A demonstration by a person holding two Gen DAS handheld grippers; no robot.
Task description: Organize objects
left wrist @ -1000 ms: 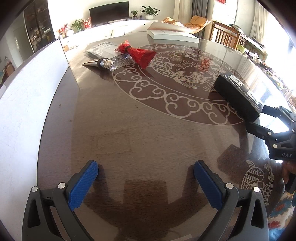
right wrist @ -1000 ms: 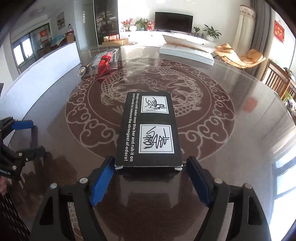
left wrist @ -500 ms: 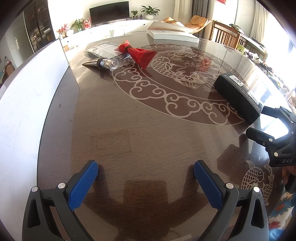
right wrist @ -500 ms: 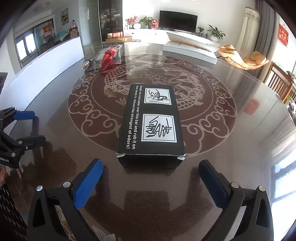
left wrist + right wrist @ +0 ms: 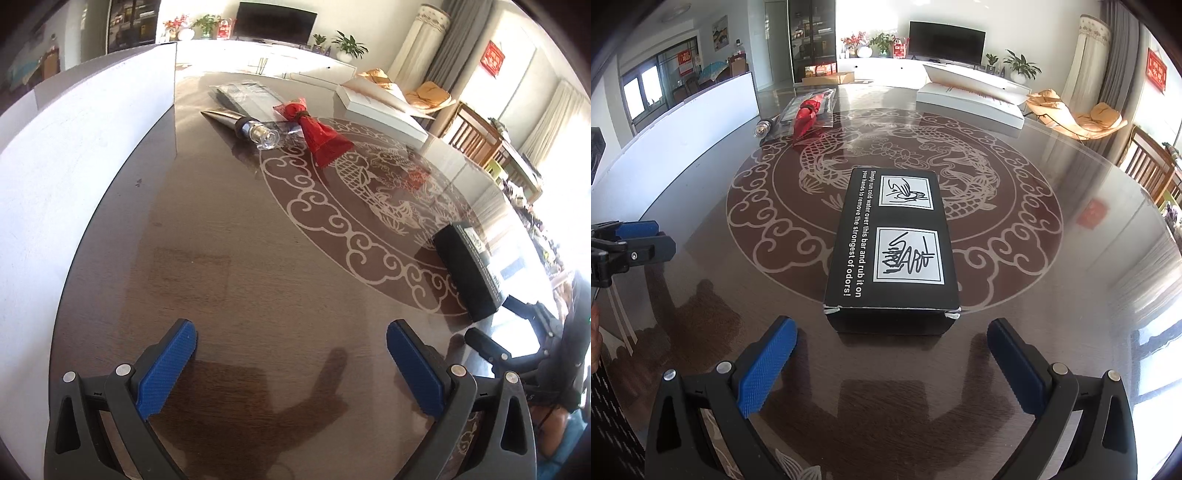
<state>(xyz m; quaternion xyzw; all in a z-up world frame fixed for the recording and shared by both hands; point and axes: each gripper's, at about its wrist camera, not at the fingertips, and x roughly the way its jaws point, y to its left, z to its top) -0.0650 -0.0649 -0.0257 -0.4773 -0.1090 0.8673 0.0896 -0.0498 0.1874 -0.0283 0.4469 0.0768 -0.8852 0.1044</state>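
Note:
A black box [image 5: 894, 247] with white printed pictures lies flat on the round brown table [image 5: 1052, 295], just ahead of my right gripper [image 5: 892, 345], which is open, empty and clear of it. The box also shows at the right of the left wrist view [image 5: 467, 273]. My left gripper [image 5: 291, 345] is open and empty above bare table. A red pouch [image 5: 321, 136], a silver tube with a clear cap [image 5: 251, 127] and a clear plastic packet [image 5: 245, 94] lie at the far side. The left gripper shows in the right wrist view [image 5: 635, 240].
A tall white board [image 5: 74, 155] stands along the table's left edge. A flat white box [image 5: 971, 101] lies at the far right of the table. Wooden chairs [image 5: 1152, 166] stand to the right. The right gripper shows at the lower right of the left wrist view [image 5: 517, 332].
My right gripper opened, let go of the black box and drew back a little. My left gripper swung its view to the left; the box stayed where it lay.

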